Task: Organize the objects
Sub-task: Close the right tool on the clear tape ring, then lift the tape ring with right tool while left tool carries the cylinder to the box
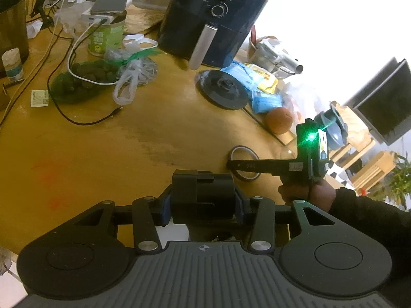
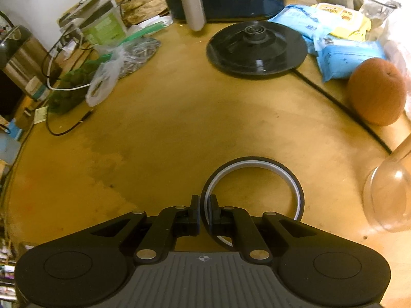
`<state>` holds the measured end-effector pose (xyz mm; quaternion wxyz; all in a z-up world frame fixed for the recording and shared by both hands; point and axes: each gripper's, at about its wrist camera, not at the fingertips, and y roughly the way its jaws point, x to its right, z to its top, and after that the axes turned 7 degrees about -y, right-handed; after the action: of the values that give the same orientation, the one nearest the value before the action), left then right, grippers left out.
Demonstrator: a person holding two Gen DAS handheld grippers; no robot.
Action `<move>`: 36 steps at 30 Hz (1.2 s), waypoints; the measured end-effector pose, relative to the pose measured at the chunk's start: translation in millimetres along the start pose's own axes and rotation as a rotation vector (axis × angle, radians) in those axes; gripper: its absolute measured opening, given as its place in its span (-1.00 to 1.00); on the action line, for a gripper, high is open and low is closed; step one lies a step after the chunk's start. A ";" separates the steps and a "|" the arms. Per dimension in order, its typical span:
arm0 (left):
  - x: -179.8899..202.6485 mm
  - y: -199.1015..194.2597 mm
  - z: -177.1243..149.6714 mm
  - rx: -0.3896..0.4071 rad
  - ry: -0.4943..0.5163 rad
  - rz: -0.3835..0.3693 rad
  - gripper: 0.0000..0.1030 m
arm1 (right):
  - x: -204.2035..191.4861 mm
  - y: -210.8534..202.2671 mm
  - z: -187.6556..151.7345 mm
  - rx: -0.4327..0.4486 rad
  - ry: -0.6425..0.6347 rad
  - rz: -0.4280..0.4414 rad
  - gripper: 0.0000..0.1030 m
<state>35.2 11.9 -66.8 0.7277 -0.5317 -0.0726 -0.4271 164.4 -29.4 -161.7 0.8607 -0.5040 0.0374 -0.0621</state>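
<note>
My left gripper [image 1: 203, 200] is shut on a black boxy object [image 1: 203, 195], held just above the wooden table [image 1: 128, 141]. My right gripper [image 2: 204, 215] is shut on the near rim of a dark tape ring [image 2: 282, 169] that lies on the table; one finger is inside the ring, one outside. In the left wrist view the right gripper [image 1: 231, 165] reaches in from the right over the tape ring [image 1: 244, 151], with a green light on its body.
Black air fryer [image 1: 213, 18] and a round black kettle base [image 2: 257, 48] stand at the back. Blue and yellow packets [image 2: 341, 51], an orange [image 2: 377, 92], a clear glass [image 2: 390, 197] at right. Green can [image 1: 108, 36], bags and cables [image 1: 77, 82] at left.
</note>
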 end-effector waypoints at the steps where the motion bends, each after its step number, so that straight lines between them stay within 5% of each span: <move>1: 0.3 0.1 -0.1 0.000 0.001 -0.002 -0.14 | 0.8 -1.1 0.1 -0.002 0.004 0.006 -0.81; 4: 0.6 0.6 0.1 0.001 0.001 -0.005 -0.14 | 4.5 -7.5 0.7 0.013 -0.001 0.035 -0.66; 8: -1.3 1.1 1.1 0.003 -0.008 -0.006 -0.14 | 6.1 -17.3 0.0 0.058 -0.072 0.004 0.68; 10: -2.6 1.5 1.2 0.004 -0.014 -0.005 -0.14 | 5.8 -19.3 -0.7 0.079 -0.128 -0.063 0.99; 22: -5.9 2.0 1.7 0.003 -0.032 0.000 -0.14 | 4.9 4.9 -12.6 0.026 -0.399 -0.116 1.00; 25: -6.4 1.2 0.8 0.001 -0.034 0.003 -0.14 | 9.4 10.5 -12.3 0.014 -0.382 -0.105 0.97; 27: -6.9 1.1 0.4 -0.002 -0.034 0.004 -0.14 | 12.6 10.0 -11.9 0.024 -0.355 -0.088 0.78; 36: -3.7 5.7 2.8 -0.017 -0.010 -0.016 -0.14 | 16.2 -6.9 -12.7 0.034 -0.264 -0.103 0.77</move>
<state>37.8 16.6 -71.7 0.7193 -0.5395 -0.0770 -0.4308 178.2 -46.0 -161.9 0.8622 -0.4943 -0.1031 -0.0400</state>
